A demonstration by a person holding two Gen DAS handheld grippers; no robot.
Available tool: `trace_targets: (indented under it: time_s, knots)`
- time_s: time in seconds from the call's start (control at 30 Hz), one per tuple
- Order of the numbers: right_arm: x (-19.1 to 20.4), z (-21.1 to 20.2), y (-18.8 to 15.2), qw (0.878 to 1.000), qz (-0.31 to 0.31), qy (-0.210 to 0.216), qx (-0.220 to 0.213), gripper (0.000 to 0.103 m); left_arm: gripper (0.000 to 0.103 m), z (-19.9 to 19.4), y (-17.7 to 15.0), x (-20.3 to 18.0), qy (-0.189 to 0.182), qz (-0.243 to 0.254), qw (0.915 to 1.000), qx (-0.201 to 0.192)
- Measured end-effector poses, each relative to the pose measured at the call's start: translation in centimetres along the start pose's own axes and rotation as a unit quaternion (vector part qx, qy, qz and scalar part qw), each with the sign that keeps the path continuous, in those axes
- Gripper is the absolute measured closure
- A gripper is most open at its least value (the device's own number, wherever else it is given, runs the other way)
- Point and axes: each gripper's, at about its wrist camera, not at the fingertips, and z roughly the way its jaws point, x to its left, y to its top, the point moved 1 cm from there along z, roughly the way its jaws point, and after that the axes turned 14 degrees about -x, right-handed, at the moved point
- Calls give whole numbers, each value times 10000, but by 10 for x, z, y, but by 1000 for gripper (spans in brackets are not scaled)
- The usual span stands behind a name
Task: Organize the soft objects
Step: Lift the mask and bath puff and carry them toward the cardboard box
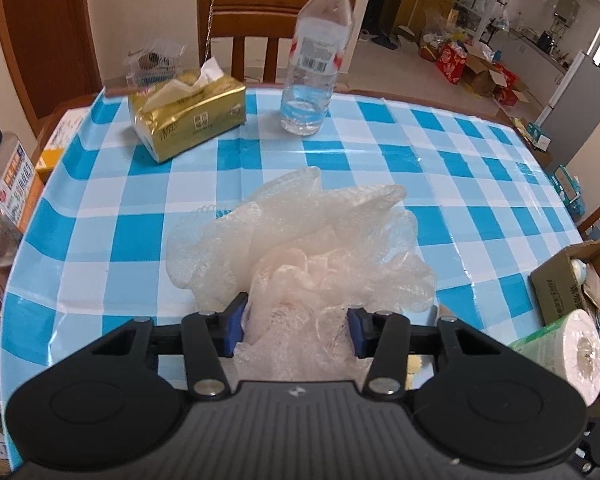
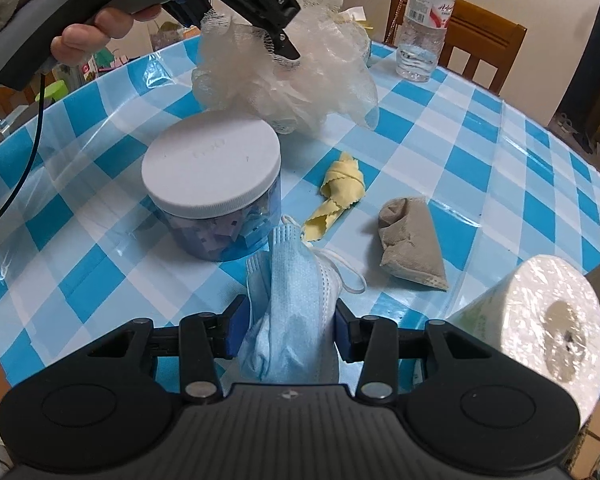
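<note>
A white mesh bath sponge (image 1: 300, 236) hangs above the blue-checked tablecloth (image 1: 460, 184), with my left gripper (image 1: 296, 330) shut on its bunched end. The right wrist view shows the same sponge (image 2: 320, 68) lifted off the table by the left gripper (image 2: 256, 28), held in a person's hand (image 2: 100, 20). My right gripper (image 2: 286, 330) is shut on a folded light-blue face mask (image 2: 292, 288), its ear loop trailing right. A yellow cloth (image 2: 340, 188) and a grey sock (image 2: 412, 240) lie on the table beyond it.
A clear jar with a white lid (image 2: 212, 168) stands left of the mask. A paper roll (image 2: 540, 328) lies at the table's right edge. A gold tissue pack (image 1: 188, 116) and a water bottle (image 1: 316, 60) stand at the far side before a wooden chair (image 1: 268, 28).
</note>
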Motion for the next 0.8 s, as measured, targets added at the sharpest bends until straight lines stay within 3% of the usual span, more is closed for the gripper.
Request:
trace_targets:
  time_s: [0.5, 0.8]
  knots:
    - [8, -58, -1, 9995, 173, -81, -245, 54, 59, -65, 9, -25, -256, 560, 9975, -335]
    - [10, -107, -15, 9976, 339, -574, -183, 54, 59, -110, 2, -48, -789, 1075, 9904, -363]
